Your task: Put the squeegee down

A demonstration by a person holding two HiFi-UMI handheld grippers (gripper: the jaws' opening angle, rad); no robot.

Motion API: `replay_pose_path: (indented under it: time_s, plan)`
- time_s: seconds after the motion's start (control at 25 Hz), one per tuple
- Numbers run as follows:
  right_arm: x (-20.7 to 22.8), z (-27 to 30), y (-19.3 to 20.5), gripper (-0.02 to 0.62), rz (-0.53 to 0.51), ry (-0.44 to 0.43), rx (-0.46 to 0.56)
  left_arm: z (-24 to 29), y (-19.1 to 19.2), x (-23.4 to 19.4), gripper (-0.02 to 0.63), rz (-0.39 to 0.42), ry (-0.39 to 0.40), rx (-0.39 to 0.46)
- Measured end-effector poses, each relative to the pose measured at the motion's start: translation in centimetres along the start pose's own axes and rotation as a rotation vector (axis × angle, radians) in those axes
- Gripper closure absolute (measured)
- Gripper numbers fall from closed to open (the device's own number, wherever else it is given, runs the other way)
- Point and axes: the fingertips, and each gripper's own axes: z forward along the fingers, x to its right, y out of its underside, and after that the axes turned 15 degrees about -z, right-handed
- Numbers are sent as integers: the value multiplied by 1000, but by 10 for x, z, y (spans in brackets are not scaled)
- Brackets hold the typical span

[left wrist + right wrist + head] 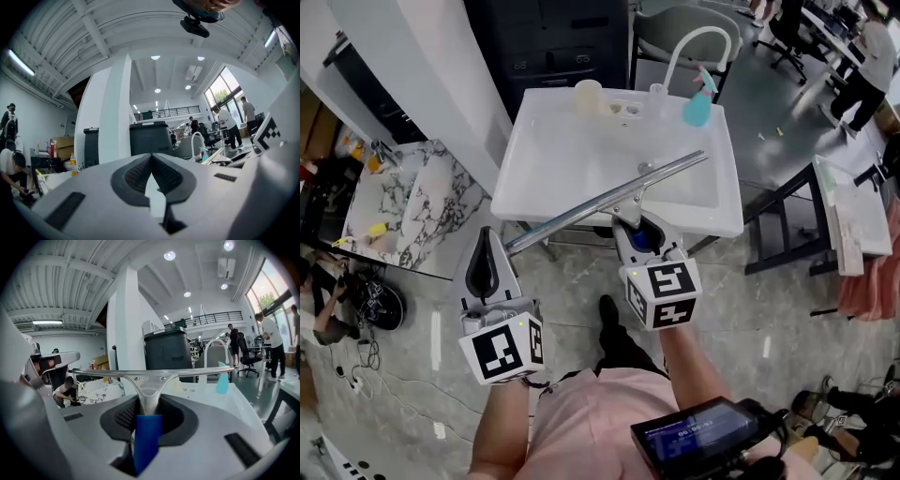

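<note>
The squeegee (609, 199) has a long metal blade and a blue handle (147, 437). My right gripper (636, 223) is shut on that handle and holds the blade slantwise over the front rim of the white sink (712, 223). In the right gripper view the blade (150, 373) runs level across the jaws of the right gripper (149, 401), with the sink basin beyond. My left gripper (487, 236) hangs to the left, below the blade's lower end and in front of the sink. It is shut, its fingertips meet, and nothing is between them in the left gripper view (151, 157).
A white curved faucet (698, 37), a teal spray bottle (698, 103) and a pale cup (588, 97) stand at the sink's back edge. A marble counter (412, 206) lies to the left and a dark cabinet (562, 42) behind. A dark-framed table (853, 225) stands to the right.
</note>
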Motion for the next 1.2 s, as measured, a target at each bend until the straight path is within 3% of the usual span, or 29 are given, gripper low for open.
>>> replay_pose_path:
  time_s: [0.48,0.96,1.2]
  plan:
    - [39,116,-51,505,-16,-116,46,107,-21,-9,597,36,-87,39]
    - [53,162,-92,505,-85,-170,121,140,-48,-19,597,45,-146,141]
    - [50,180,-89,505,-93,-185,105,152,-44,-27,597,40,-156,139]
